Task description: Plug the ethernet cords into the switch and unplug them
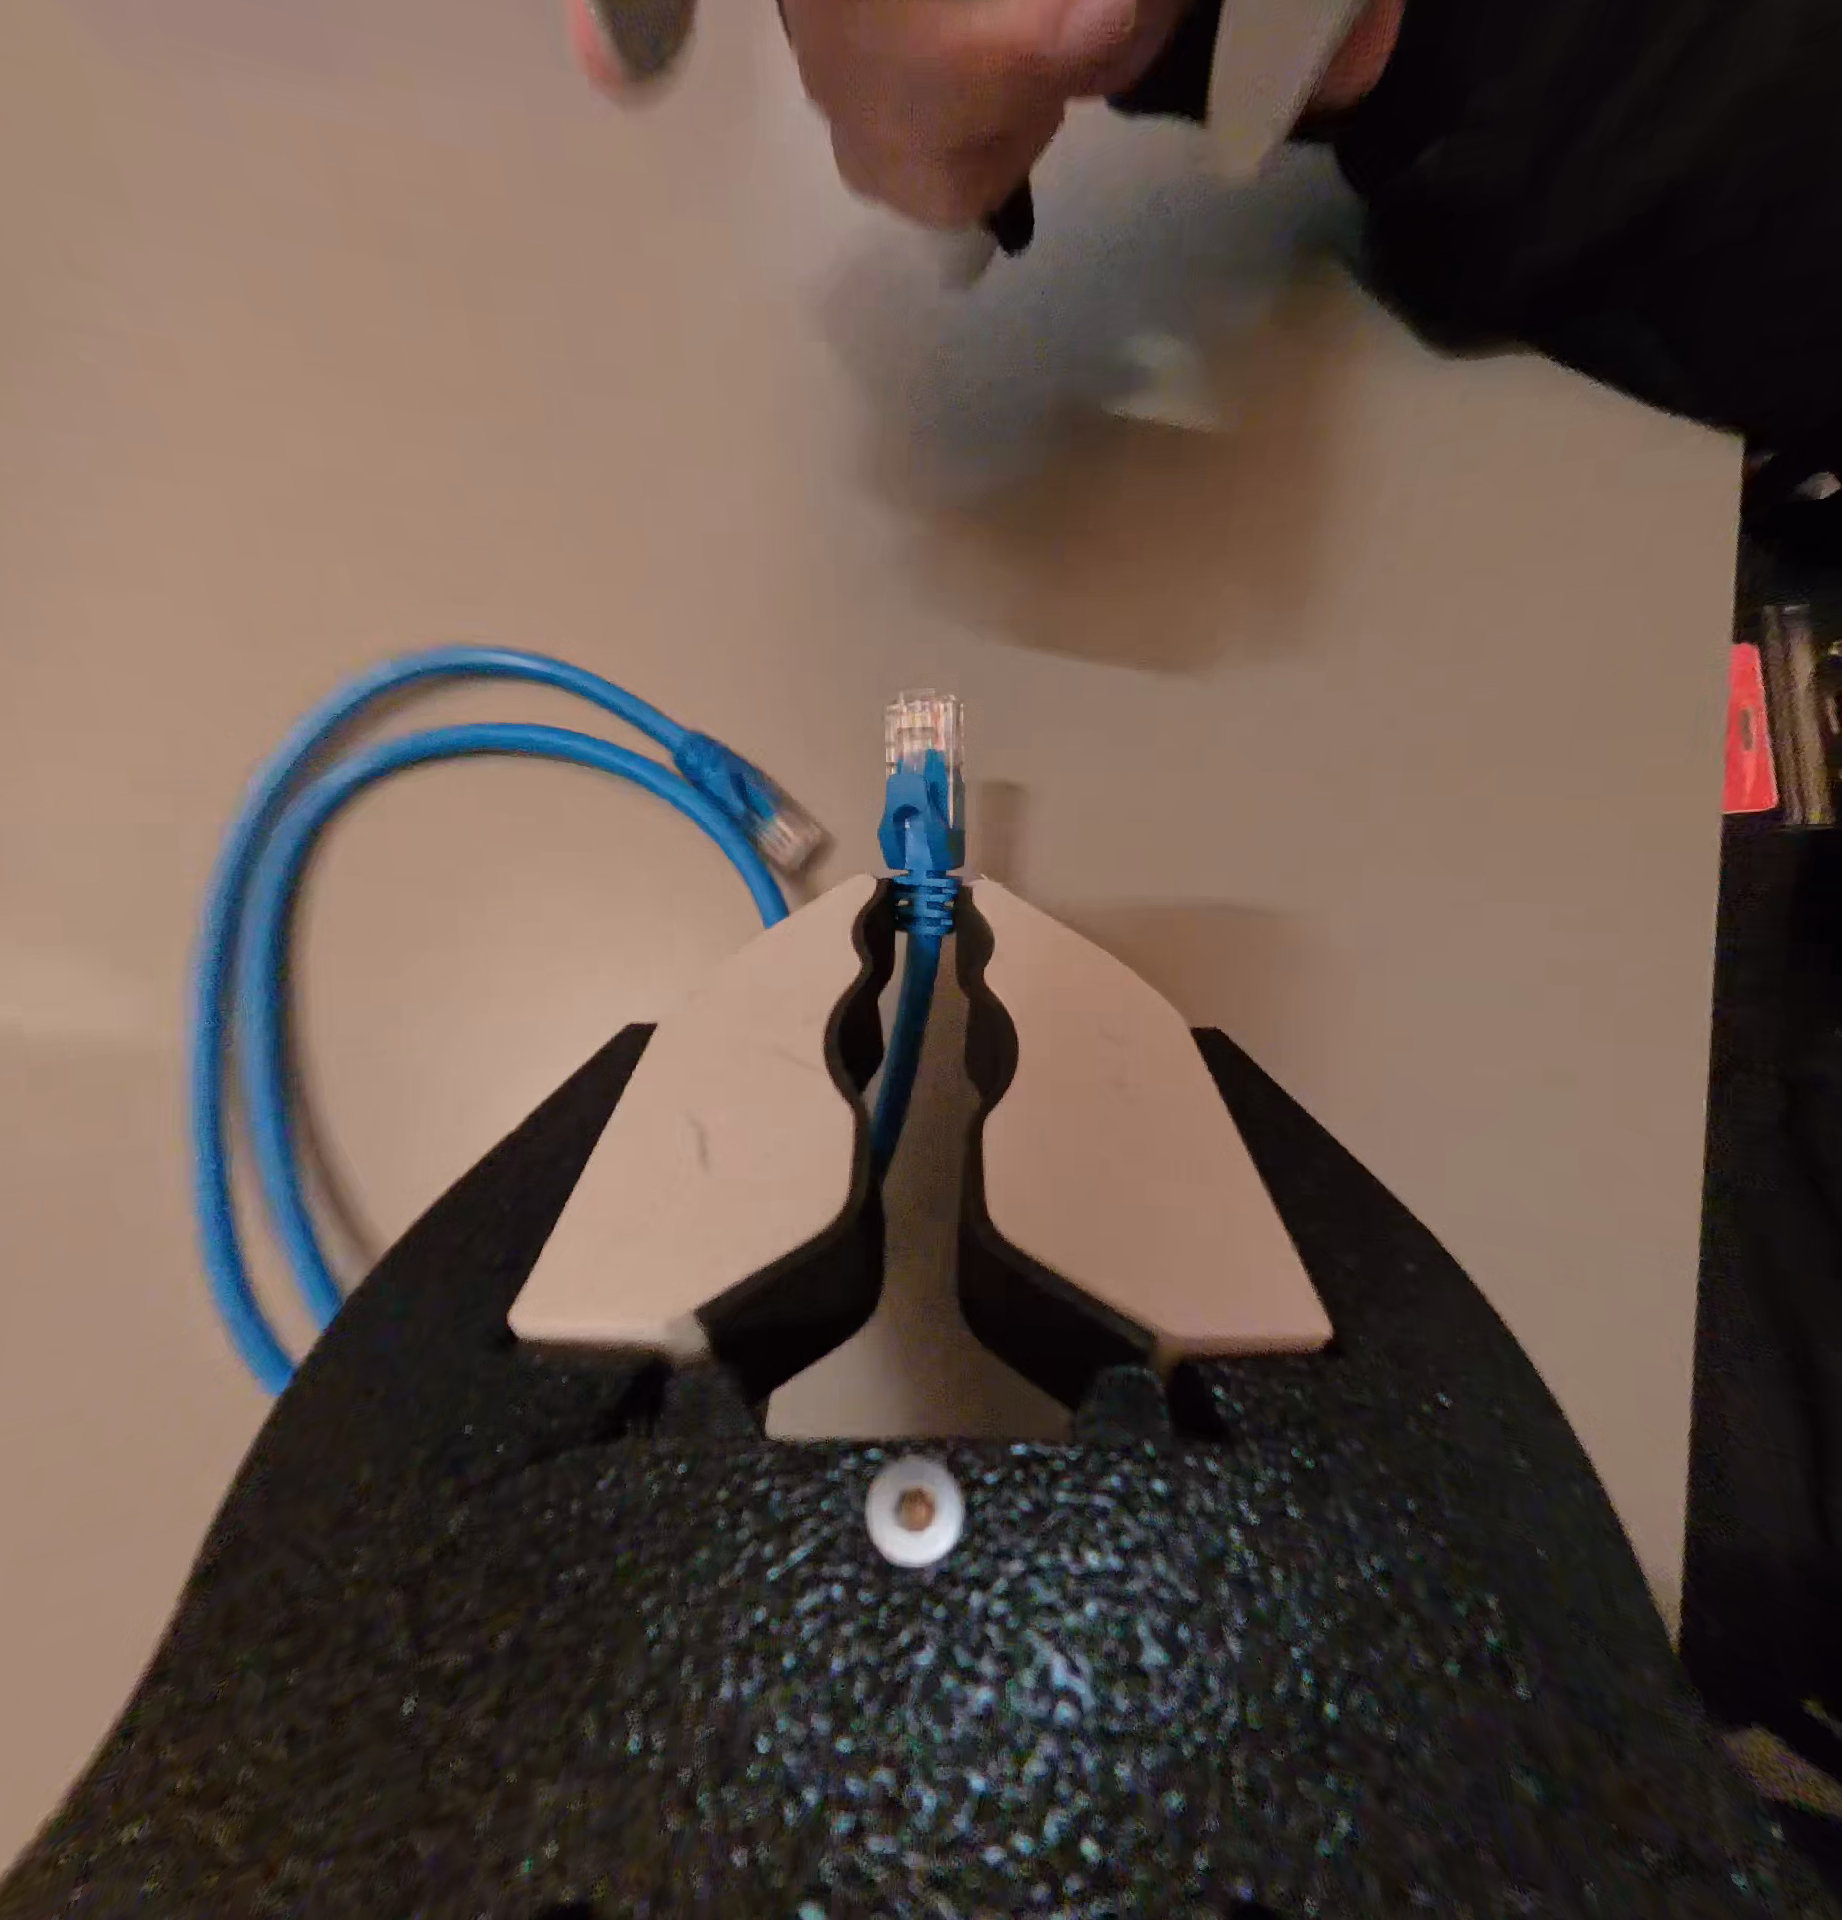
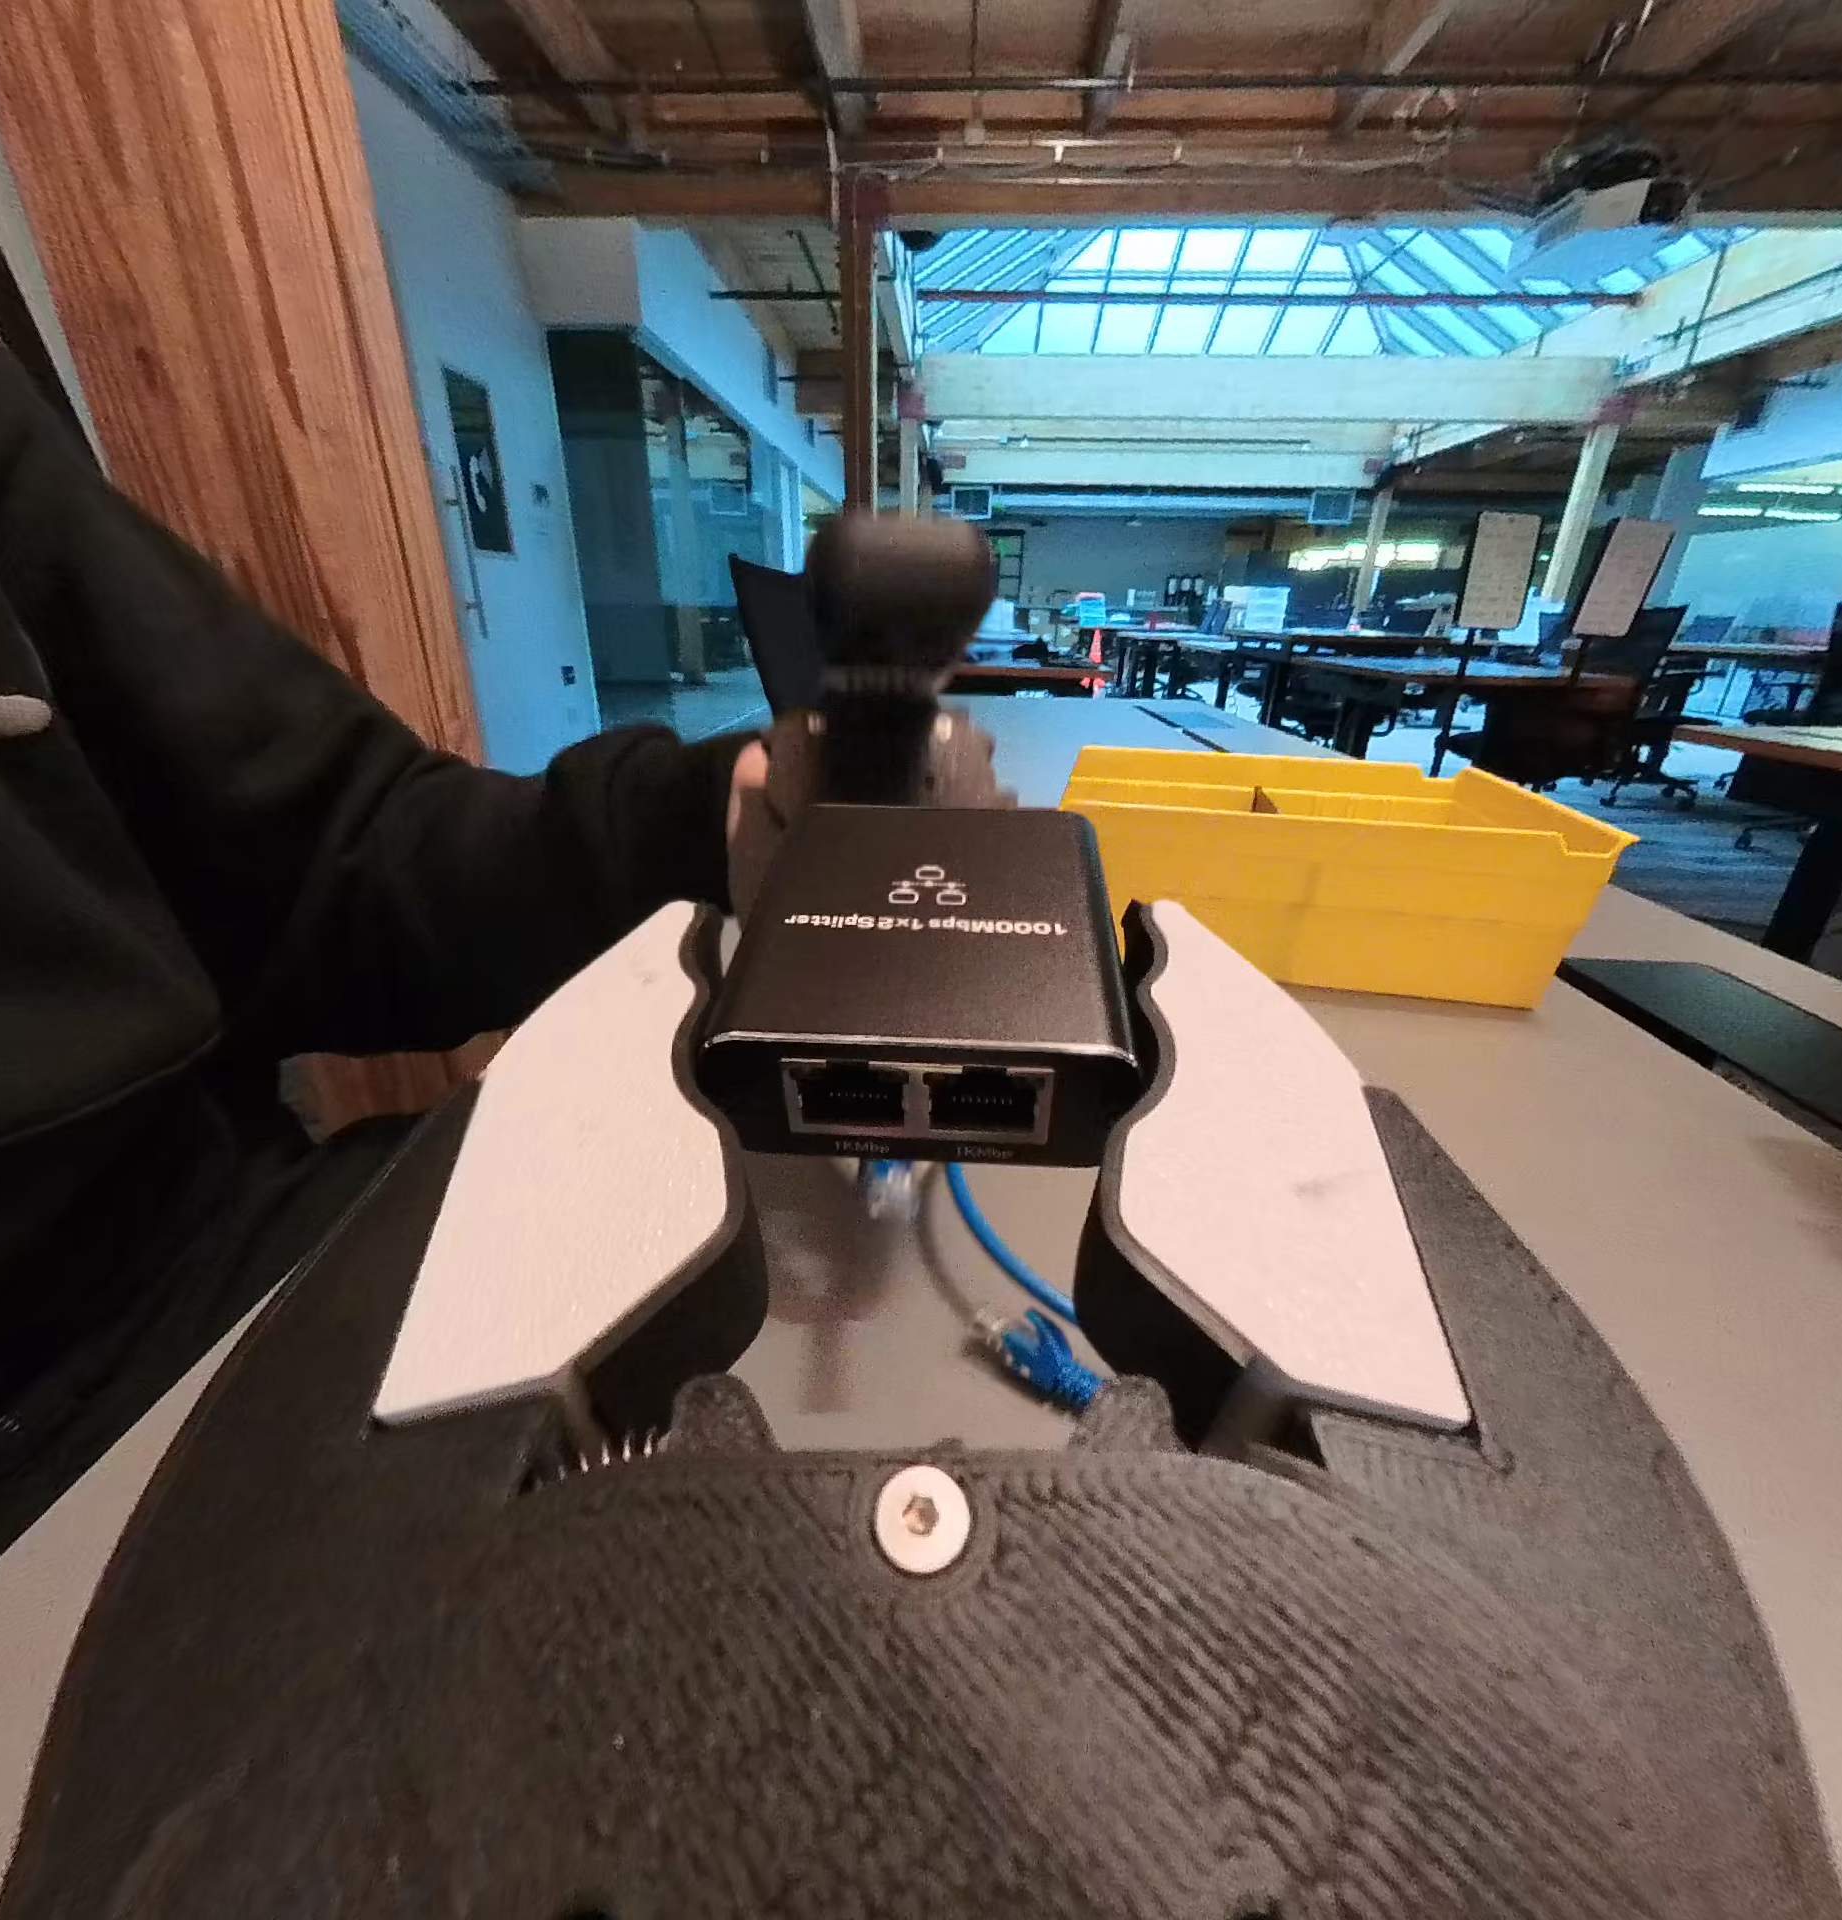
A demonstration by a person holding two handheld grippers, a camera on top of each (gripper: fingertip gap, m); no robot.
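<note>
In the left wrist view my left gripper point(image 1: 922, 883) is shut on the blue ethernet cord just behind its clear plug point(image 1: 924, 769), which sticks out forward above the table. The cord loops left point(image 1: 262, 987), and its other plug point(image 1: 782, 821) lies on the table. In the right wrist view my right gripper point(image 2: 922, 925) is shut on the black switch point(image 2: 927, 883) and holds it in the air. The switch's two ports point(image 2: 917, 1096) face the camera and are empty. Below it lie blue cord and a plug point(image 2: 1042, 1356).
A yellow bin point(image 2: 1416, 894) stands on the grey table point(image 2: 1623, 1195) to the right of the switch. A black-sleeved arm point(image 2: 377, 883) and the blurred left gripper show behind the switch. The table's right edge point(image 1: 1727, 831) borders dark equipment. A hand point(image 1: 948, 114) is blurred at the top.
</note>
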